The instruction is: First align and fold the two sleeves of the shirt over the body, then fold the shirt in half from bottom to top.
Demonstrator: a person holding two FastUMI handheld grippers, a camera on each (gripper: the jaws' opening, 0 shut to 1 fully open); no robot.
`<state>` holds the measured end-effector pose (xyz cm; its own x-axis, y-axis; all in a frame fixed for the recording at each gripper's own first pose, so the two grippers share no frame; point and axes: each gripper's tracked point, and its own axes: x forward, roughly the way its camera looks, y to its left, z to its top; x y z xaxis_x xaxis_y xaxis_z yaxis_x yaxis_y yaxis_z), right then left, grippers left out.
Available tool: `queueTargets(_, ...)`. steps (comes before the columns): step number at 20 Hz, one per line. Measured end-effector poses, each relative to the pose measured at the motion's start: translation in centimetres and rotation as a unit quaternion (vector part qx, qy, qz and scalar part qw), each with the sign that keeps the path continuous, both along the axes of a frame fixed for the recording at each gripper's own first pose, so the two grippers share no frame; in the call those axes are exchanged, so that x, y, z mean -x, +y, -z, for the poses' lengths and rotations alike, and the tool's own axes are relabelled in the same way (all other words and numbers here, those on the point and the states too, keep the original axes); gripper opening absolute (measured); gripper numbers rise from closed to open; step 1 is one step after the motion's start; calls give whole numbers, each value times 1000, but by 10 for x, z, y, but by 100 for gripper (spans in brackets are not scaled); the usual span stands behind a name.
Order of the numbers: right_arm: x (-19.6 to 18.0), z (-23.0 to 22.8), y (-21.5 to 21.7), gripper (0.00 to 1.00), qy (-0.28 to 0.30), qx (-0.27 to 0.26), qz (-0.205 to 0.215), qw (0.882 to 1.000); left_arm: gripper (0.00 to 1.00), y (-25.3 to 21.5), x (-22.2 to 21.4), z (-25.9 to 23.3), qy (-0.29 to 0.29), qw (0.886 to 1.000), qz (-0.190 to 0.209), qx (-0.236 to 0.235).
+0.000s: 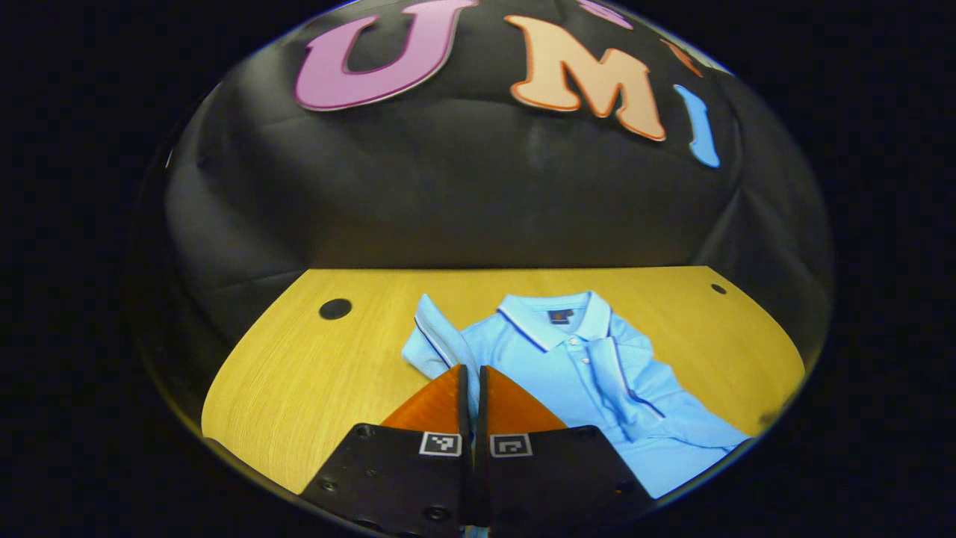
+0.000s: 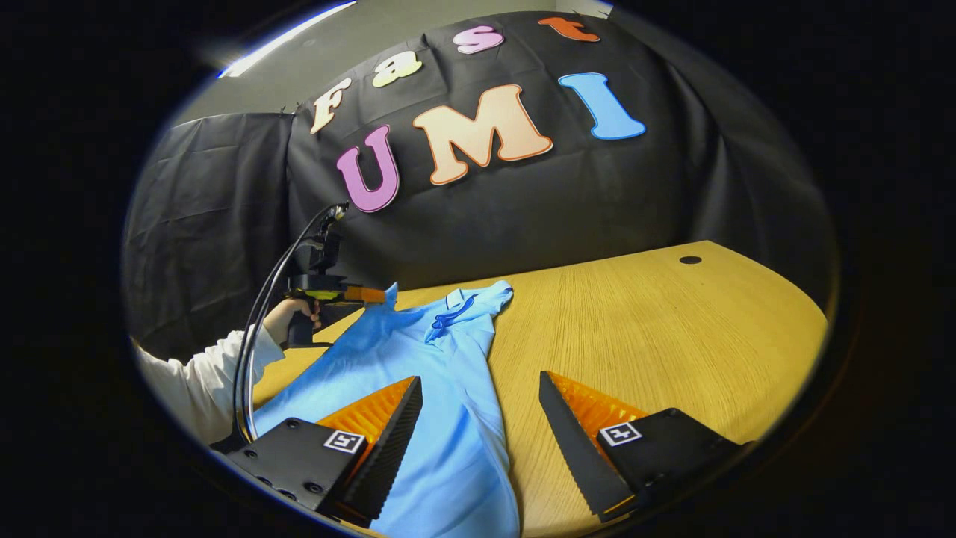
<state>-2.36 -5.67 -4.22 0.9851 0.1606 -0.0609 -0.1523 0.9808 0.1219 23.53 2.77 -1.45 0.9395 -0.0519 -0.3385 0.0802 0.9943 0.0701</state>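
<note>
Left gripper view: the left gripper (image 1: 472, 373) has its fingers drawn together, pinching a bit of light blue fabric at the left sleeve (image 1: 433, 344) of the shirt (image 1: 582, 366), which lies collar-up on the wooden table (image 1: 299, 381) w/ the other sleeve already folded across the body. Right gripper view: the right gripper (image 2: 478, 388) hangs w/ fingers spread wide apart over the shirt's edge & bare table, gripping nothing. Farther off, a hand (image 2: 287, 314) in a white sleeve (image 2: 202, 381) holds the left gripper at the lifted cloth.
</note>
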Motion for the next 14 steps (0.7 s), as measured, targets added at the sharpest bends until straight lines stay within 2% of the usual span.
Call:
queueTargets(2,1,-1,-1,98,-3,0,-1,1000,0,-34,2,-3,-9,999,36,-26)
queueTargets(4,0,-2,0,98,-5,3,0,1000,0,-70,6,3,-7,997,74,-30)
queueTargets(7,0,0,1,98,-5,10,-4,1000,0,-107,13,9,-8,992,112,-53)
queueTargets(9,3,0,3,98,-5,8,-9,1000,0,-120,15,18,-6,989,127,-74)
queueTargets(14,4,7,8,98,8,19,-11,1000,0,-148,28,38,8,986,148,-80)
